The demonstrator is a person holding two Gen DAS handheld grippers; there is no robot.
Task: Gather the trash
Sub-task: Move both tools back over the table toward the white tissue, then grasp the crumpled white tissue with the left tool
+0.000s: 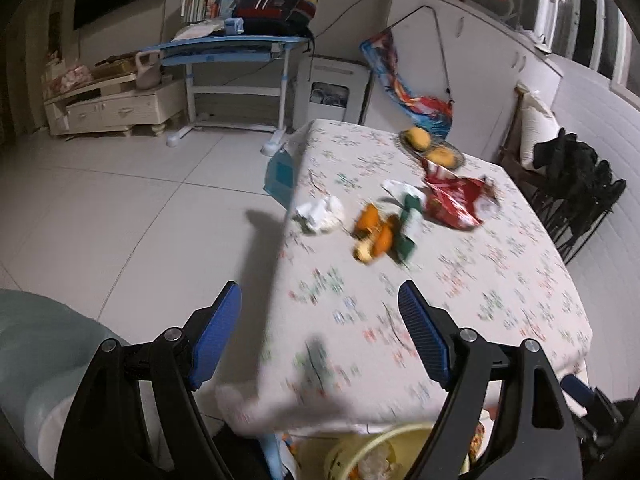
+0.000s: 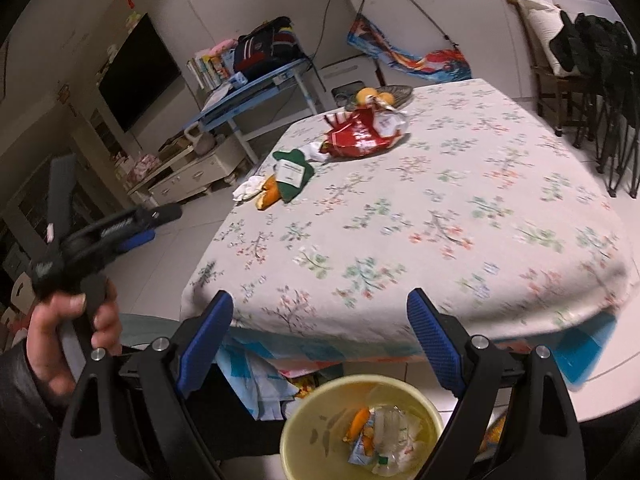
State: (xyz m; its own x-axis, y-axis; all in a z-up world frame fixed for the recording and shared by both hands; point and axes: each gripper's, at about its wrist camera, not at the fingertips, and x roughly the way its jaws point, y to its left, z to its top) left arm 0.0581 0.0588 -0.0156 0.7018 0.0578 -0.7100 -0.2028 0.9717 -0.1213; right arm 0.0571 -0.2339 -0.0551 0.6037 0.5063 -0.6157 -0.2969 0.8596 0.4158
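Trash lies on the floral-cloth table (image 1: 480,288): a crumpled white tissue (image 1: 320,214), orange peel (image 1: 374,232), a green packet (image 1: 408,224) and a torn red snack bag (image 1: 456,200). My left gripper (image 1: 320,292) hangs open over the table's near left edge, short of the trash, with nothing between its pads. My right gripper (image 2: 320,300) is open and empty above a yellow bin (image 2: 360,379) on the floor in front of the table. The bin holds peel and wrappers. In the right wrist view the red bag (image 2: 360,136), green packet (image 2: 294,174) and peel (image 2: 268,196) lie far across the cloth.
A plate with oranges (image 1: 432,146) stands at the table's far side behind the red bag. A person's hand (image 2: 72,328) grips the left tool at the left. A blue desk (image 1: 236,46), a low cabinet (image 1: 116,110) and dark folding chairs (image 1: 576,200) stand around the tiled floor.
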